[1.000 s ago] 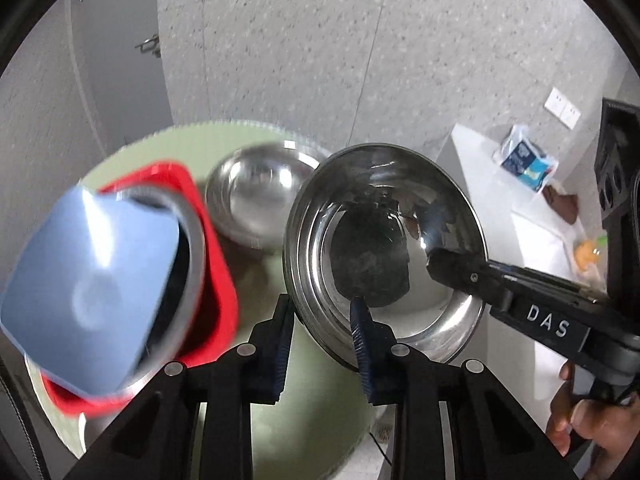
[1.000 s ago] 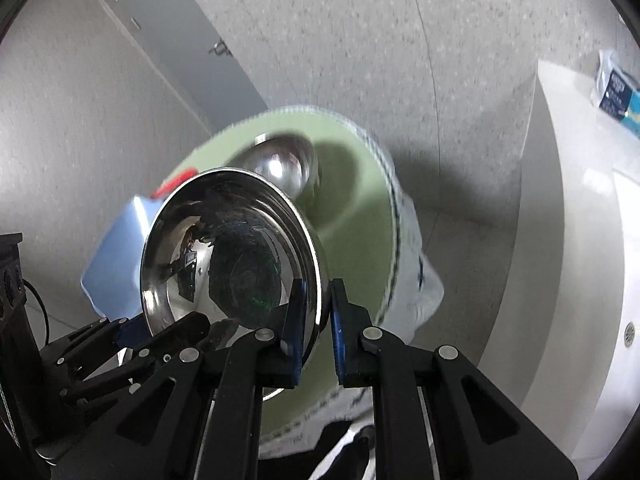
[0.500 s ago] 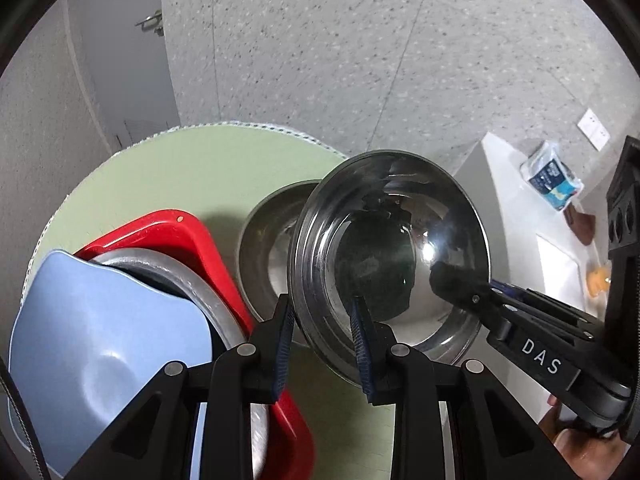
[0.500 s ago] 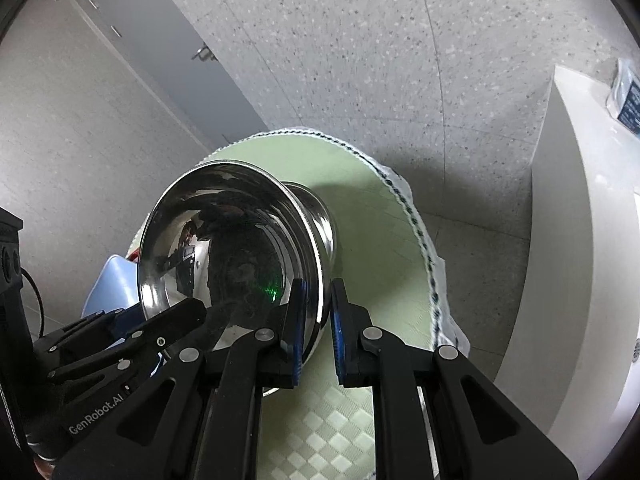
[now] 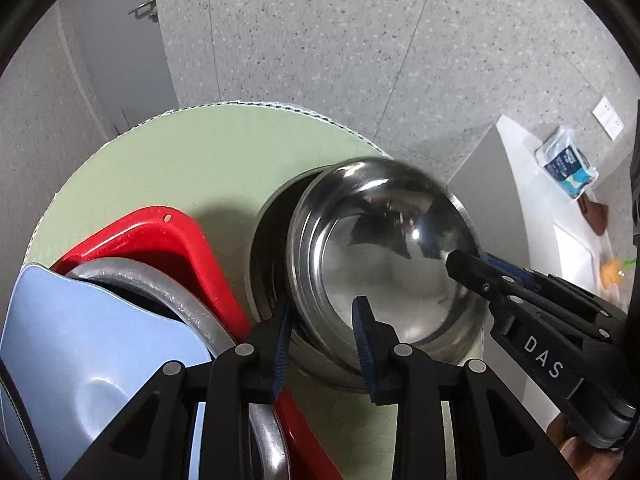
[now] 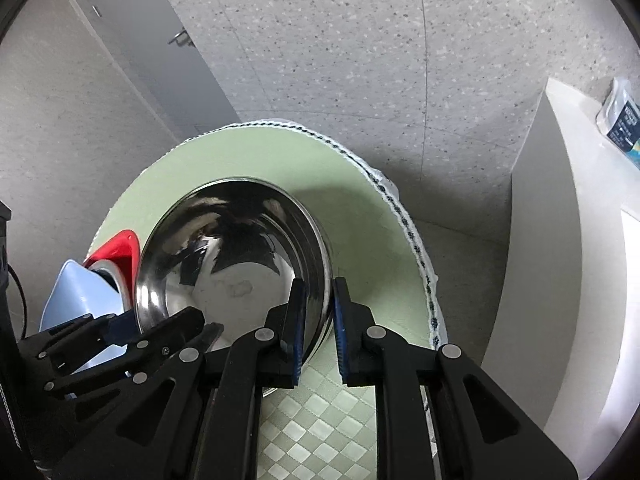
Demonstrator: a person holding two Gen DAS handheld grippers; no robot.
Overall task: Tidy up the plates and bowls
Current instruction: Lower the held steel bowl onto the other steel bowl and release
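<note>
**Steel bowl going down into the bowl on the table**

The left gripper (image 5: 322, 320) is standing astride the near rim of the upper steel bowl (image 5: 384, 256), and its jaws are opening: a gap is showing between the right pad and the rim, so it is letting go, not pressing. The right gripper (image 6: 319, 312) is clenched on the opposite rim of the same bowl, one pad inside and one outside. The bowl is sitting tilted inside the lower steel bowl (image 5: 266, 256), which is resting on the round green table (image 5: 180, 168). Beside it, the red basin (image 5: 160, 232) is holding a grey metal plate (image 5: 160, 284) and a light blue plate (image 5: 80, 344).

To do this step well, I judge the right hand should be lowering its side until the two rims are lying level, and only then be releasing. Opening too early could let the bowl drop and slide with a clang. Each gripper should be leaving straight back from the rim, not dragging it.

Compared with one second ago, the bowl is no longer hanging in the air above the table. It has come down into the lower bowl, and the left jaws are standing wider.
</note>
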